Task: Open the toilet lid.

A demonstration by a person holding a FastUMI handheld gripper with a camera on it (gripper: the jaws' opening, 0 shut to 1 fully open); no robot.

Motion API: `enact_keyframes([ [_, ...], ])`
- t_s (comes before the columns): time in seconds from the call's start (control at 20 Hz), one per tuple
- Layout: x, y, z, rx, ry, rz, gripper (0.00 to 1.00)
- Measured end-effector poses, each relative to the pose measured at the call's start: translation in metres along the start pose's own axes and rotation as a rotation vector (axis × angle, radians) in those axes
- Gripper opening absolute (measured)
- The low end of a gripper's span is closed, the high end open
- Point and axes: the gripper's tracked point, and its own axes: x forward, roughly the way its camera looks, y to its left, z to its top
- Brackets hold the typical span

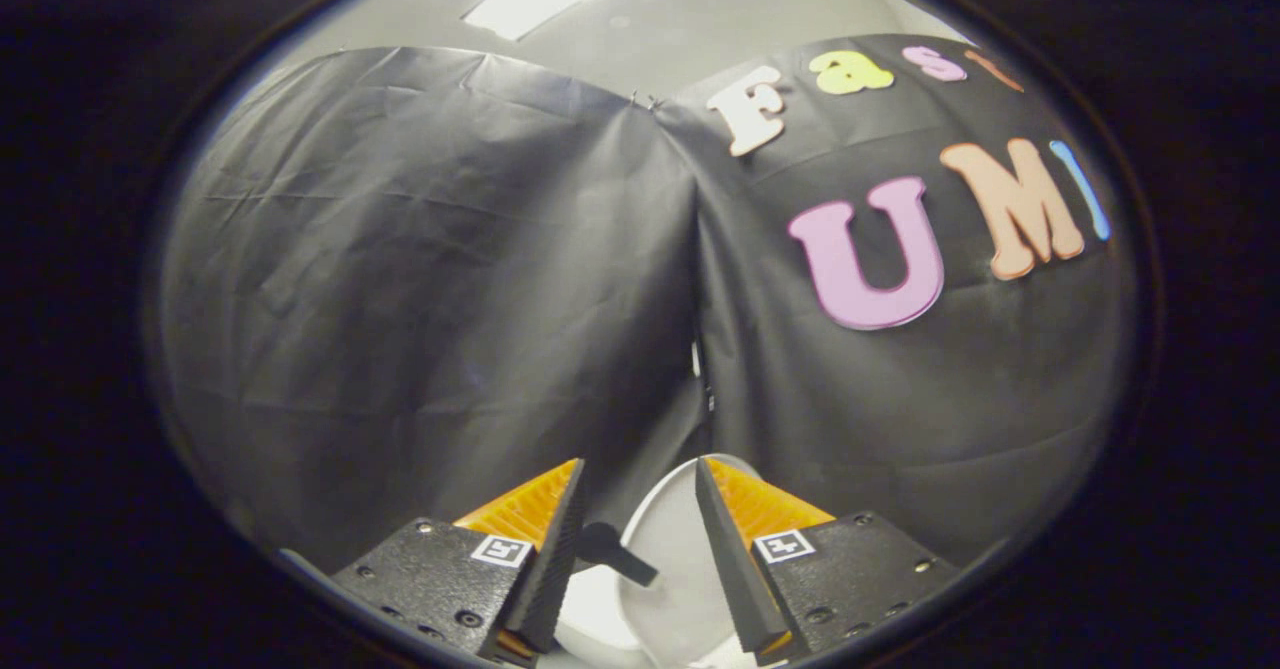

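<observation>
The gripper (637, 484) showed at the bottom centre of the frame as two wedge-shaped fingers (555, 549) with ribbed inner faces, tapering to thin edges. Each sat on a black, textured block (430, 584) — studded with small round screws. A small square black-and-white marker (501, 550) was fixed to each block, near the finger's base.

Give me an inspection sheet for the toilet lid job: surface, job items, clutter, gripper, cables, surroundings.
Surface: nothing seen.
Job items: white toilet lid shows between and just beyond the fingers; whether it is raised or down cannot be told. A dark tab juts over its near edge.
Clutter: nothing seen.
Gripper: gripper open, fingers apart, touching nothing, lid in the gap.
Cables: nothing seen.
Surroundings: creased black cloth wall beyond the lid, meeting at a seam; pale ceiling above it.
</observation>
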Motion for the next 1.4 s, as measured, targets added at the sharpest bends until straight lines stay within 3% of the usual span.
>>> enact_keyframes([
  [0.4,-0.108,-0.171,0.021,0.029,-0.093,-0.306,0.68],
  [0.6,-0.198,-0.252,0.016,0.069,-0.143,-0.483,0.7],
  [0.85,-0.298,-0.322,-0.006,0.064,-0.152,-0.646,0.71],
  [1.0,-0.35,-0.35,-0.018,0.047,-0.141,-0.709,0.71],
  [1.4,-0.424,-0.388,-0.039,-0.057,-0.114,-0.755,0.72],
])
